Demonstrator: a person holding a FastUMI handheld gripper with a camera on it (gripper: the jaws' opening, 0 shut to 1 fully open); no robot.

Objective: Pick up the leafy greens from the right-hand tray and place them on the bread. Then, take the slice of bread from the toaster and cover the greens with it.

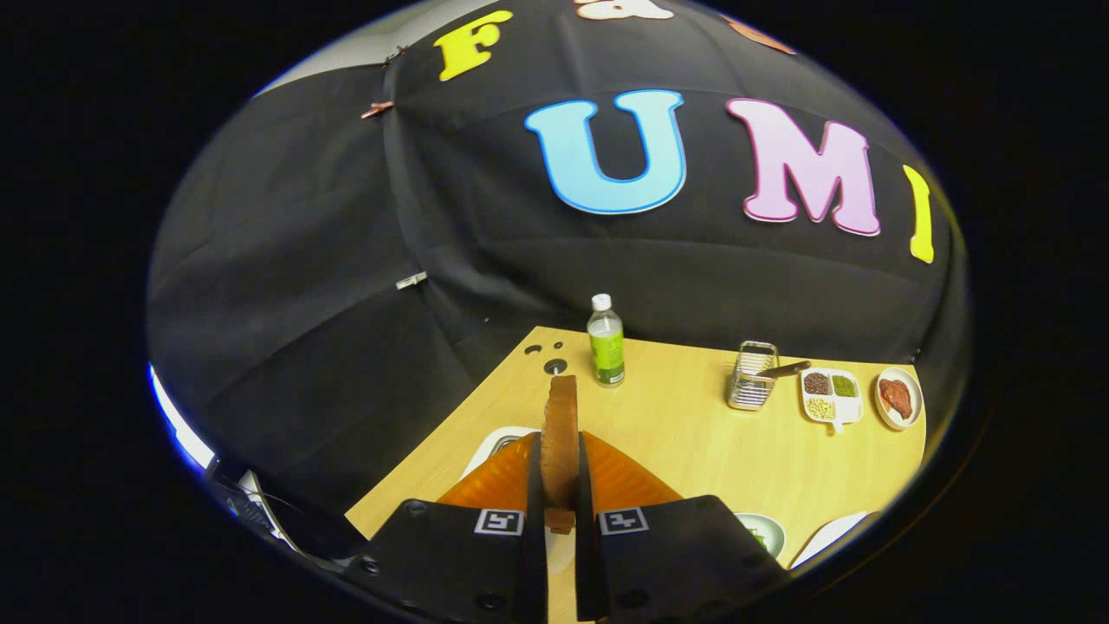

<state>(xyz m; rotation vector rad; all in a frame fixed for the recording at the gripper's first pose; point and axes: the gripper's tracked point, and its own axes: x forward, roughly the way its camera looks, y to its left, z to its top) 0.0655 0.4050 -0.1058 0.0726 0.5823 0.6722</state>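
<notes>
Currently you are holding the gripper (560, 468) with both fingers pressing edge-on on the bread slice (560, 433), jaws nearly closed, above the bench's (693, 442) left edge.

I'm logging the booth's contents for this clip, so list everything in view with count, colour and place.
Bread slice: one, brown, upright on edge between the fingers.
Toaster: one, white, partly hidden behind the fingers.
Bottle: one, clear with green label, beyond the bread.
Wire basket: one, metal, beside the divided tray.
Divided tray: one, white, holding dark, green and pale bits.
Oval dish: one, white with reddish food, at the table's far corner.
Table: one, light wood.
Gripper: one, black with orange fingers, shut on the bread slice.
</notes>
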